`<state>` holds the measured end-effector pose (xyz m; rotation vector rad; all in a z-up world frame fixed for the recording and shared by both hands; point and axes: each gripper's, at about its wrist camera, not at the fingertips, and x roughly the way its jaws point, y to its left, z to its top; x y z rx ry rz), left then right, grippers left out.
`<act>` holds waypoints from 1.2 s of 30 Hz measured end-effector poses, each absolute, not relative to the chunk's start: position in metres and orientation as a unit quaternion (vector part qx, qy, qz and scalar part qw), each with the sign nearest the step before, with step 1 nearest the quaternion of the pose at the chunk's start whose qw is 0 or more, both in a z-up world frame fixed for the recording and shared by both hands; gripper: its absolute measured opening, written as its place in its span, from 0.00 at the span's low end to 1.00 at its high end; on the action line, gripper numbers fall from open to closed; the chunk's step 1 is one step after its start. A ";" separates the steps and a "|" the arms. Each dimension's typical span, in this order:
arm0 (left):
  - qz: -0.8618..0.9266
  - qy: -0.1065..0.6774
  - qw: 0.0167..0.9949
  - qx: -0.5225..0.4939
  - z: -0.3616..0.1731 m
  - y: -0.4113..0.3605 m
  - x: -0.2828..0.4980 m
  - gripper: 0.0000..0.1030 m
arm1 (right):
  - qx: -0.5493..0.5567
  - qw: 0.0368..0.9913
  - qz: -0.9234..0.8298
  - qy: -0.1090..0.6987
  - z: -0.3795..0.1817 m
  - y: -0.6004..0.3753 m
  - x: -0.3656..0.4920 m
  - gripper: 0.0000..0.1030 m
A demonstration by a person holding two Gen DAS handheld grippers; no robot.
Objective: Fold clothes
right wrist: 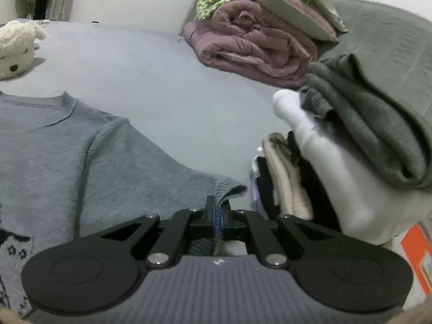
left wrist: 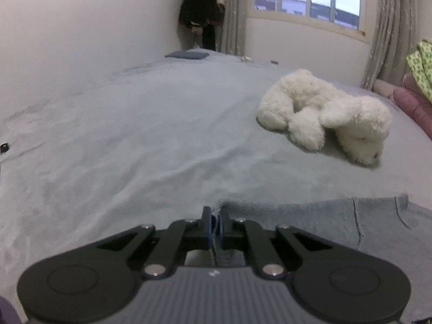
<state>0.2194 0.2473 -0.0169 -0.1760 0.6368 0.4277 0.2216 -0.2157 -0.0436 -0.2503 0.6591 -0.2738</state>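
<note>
A grey knitted sweater (right wrist: 81,156) with a dark pattern near its lower left lies spread on the pale bed cover (right wrist: 162,81), its neckline pointing away from me. In the left wrist view the sweater (left wrist: 324,224) fills the lower right. My left gripper (left wrist: 215,222) is shut on the end of one sleeve, with a tuft of grey knit showing between its blue pads. My right gripper (right wrist: 218,216) is shut on the ribbed cuff of the other sleeve (right wrist: 232,189), which curls up just past the fingertips.
A white plush toy (left wrist: 329,113) lies on the bed beyond the sweater. A stack of folded clothes (right wrist: 324,162) stands close to the right of the right gripper, with rolled pink and green bedding (right wrist: 256,40) behind it. A wall, window and curtains lie beyond the bed.
</note>
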 end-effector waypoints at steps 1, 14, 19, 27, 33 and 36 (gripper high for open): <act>0.200 0.315 0.924 -0.089 -0.018 0.248 0.220 0.06 | -0.117 0.931 -0.131 0.321 -0.044 -0.216 0.221 0.09; 0.138 0.345 0.907 -0.196 -0.012 0.256 0.150 0.45 | -0.081 0.952 -0.045 0.293 -0.006 -0.174 0.195 0.48; 0.111 0.372 0.889 -0.243 -0.016 0.246 0.112 0.43 | -0.059 0.952 0.035 0.298 0.007 -0.140 0.171 0.48; 0.062 0.406 0.876 -0.251 -0.024 0.222 0.065 0.43 | -0.013 0.934 0.158 0.319 0.024 -0.085 0.134 0.48; 0.041 0.401 0.871 -0.280 -0.032 0.223 0.046 0.43 | 0.008 0.917 0.222 0.331 0.021 -0.048 0.103 0.48; 0.026 0.405 0.870 -0.279 -0.030 0.223 0.049 0.46 | 0.007 0.909 0.256 0.328 0.017 -0.029 0.083 0.48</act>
